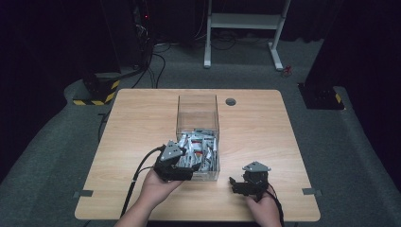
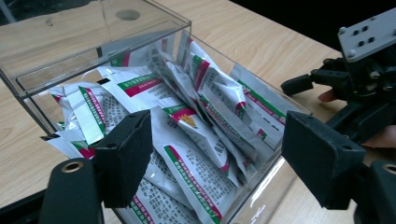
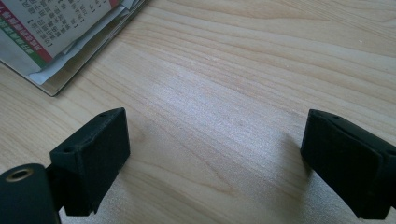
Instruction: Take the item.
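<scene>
Dark grey carpet covers the floor around a light wooden table [image 1: 142,123] with rounded corners, and the room behind it is almost black. A white metal frame [image 1: 243,23] stands on the carpet behind the table, and a yellow-and-black striped block [image 1: 94,92] lies near the table's far left corner. A small round grey hole [image 1: 231,101] sits in the tabletop near the far edge.

At the middle of the table stands a clear rectangular plastic box [image 1: 197,106]. Its near half holds a pile of white sachets with green and red stripes and small printed text [image 2: 187,140], and its far half has bare walls.

The left gripper [image 1: 185,165] is in the person's left hand [image 1: 158,187], at the near left corner of the box. Its black jaws stand wide apart over the box opening, above the sachets, and I see no sachet pressed between them.

The right gripper [image 1: 236,183] is in the right hand [image 1: 265,208], low over the bare wood, to the right of the box and apart from it. Its jaws are also wide, with nothing between them. A corner of the box with sachets inside shows at the upper left in the right gripper view.
</scene>
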The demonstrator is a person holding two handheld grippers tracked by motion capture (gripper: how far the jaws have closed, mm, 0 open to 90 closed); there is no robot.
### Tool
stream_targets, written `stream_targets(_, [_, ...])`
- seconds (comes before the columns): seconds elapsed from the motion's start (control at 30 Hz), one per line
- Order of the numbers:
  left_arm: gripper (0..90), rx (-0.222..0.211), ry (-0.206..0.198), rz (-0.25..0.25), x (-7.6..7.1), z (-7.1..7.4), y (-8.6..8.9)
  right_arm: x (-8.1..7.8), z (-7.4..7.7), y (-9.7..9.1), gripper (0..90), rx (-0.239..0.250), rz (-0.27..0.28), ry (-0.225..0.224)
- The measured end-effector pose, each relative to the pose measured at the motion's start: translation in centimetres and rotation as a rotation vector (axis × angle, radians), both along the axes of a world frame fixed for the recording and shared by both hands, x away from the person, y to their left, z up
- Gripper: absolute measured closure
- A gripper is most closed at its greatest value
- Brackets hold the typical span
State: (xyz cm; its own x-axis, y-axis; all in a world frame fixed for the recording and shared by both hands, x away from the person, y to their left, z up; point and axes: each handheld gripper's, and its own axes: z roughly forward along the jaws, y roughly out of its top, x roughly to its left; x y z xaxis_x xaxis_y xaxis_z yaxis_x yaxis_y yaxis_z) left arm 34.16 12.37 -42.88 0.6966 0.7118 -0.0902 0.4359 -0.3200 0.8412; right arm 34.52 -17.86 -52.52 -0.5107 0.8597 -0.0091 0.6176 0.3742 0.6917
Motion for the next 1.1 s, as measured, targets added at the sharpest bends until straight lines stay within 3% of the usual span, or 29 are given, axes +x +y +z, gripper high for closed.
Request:
stream_targets(0.4, [34.4, 0.020, 0.037, 0.001, 1.2, -0.3, -0.8, 0.0, 0.0, 0.0, 7.8, 0.000, 0.000, 0.001])
stream_targets(0.57, [46.1, 0.059, 0.045, 0.015, 1.6, -0.5, -1.2, 0.0, 0.0, 0.0, 7.8, 0.000, 0.000, 0.000])
stream_targets(0.77, [53.5, 0.105, 0.055, 0.017, 1.8, -1.2, -1.7, 0.0, 0.0, 0.0, 7.8, 0.001, 0.004, 0.001])
stream_targets(0.97, [58.9, 0.113, 0.046, 0.035, 1.7, -1.3, -1.8, 0.0, 0.0, 0.0, 7.8, 0.001, 0.005, 0.001])
stream_targets(1.1, [62.2, 0.095, 0.048, 0.051, 1.7, -1.5, -1.6, 0.0, 0.0, 0.0, 7.8, 0.001, 0.008, 0.001])
